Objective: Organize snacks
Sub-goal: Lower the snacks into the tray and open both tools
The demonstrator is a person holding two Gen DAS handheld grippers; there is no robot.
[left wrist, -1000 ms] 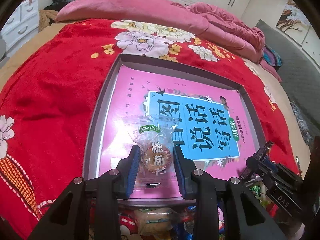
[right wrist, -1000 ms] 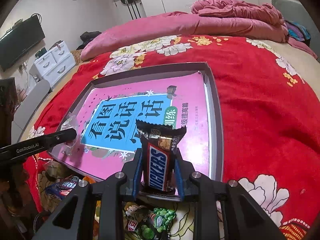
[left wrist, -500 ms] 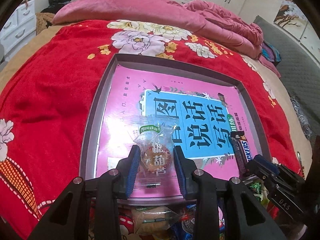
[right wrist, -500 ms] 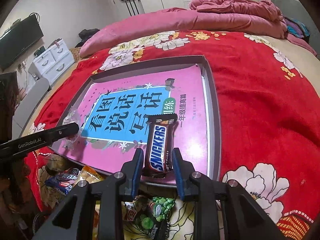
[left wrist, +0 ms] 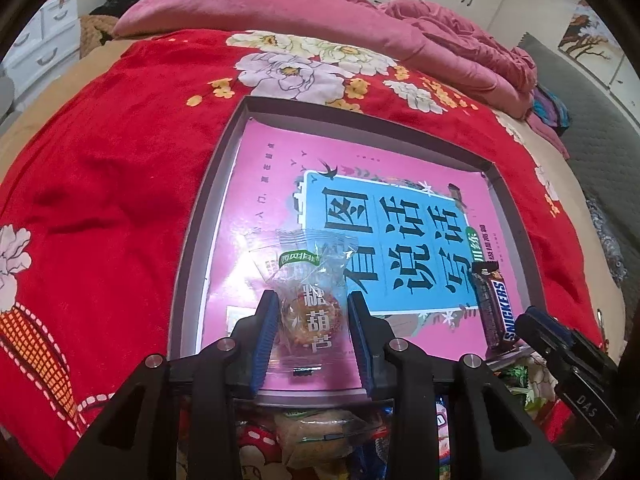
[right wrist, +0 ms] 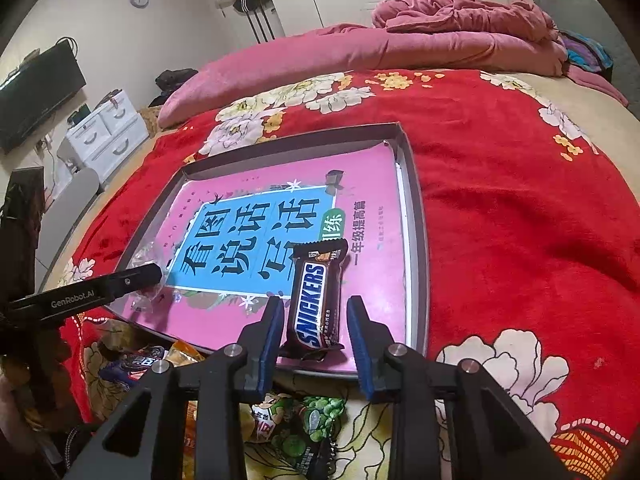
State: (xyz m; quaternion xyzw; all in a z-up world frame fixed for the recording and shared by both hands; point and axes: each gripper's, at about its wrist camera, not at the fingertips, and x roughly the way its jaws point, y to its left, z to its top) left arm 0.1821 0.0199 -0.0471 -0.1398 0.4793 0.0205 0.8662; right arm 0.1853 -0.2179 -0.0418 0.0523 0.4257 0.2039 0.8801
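Note:
A grey tray (left wrist: pixel 188 248) lined with a pink and blue book lies on the red bedspread. My left gripper (left wrist: pixel 312 322) has its jaws spread a little, with a clear-wrapped snack (left wrist: pixel 308 292) lying between them on the tray's near left part. My right gripper (right wrist: pixel 314 320) is open, and a Snickers bar (right wrist: pixel 316 304) lies flat on the tray between its fingers without touching the pads. The bar also shows in the left wrist view (left wrist: pixel 494 308), and the clear-wrapped snack shows in the right wrist view (right wrist: pixel 150 260).
Several loose snack packets lie on the bedspread in front of the tray: a green packet (right wrist: pixel 304 424), a dark packet (right wrist: pixel 136 362), a tan packet (left wrist: pixel 320 436). Pink quilts (right wrist: pixel 360 52) are piled at the far end. White drawers (right wrist: pixel 104 132) stand at the left.
My right gripper lowered the Snickers bar from upright to flat on the tray and opened off it. My left gripper's jaws widened around the clear-wrapped snack.

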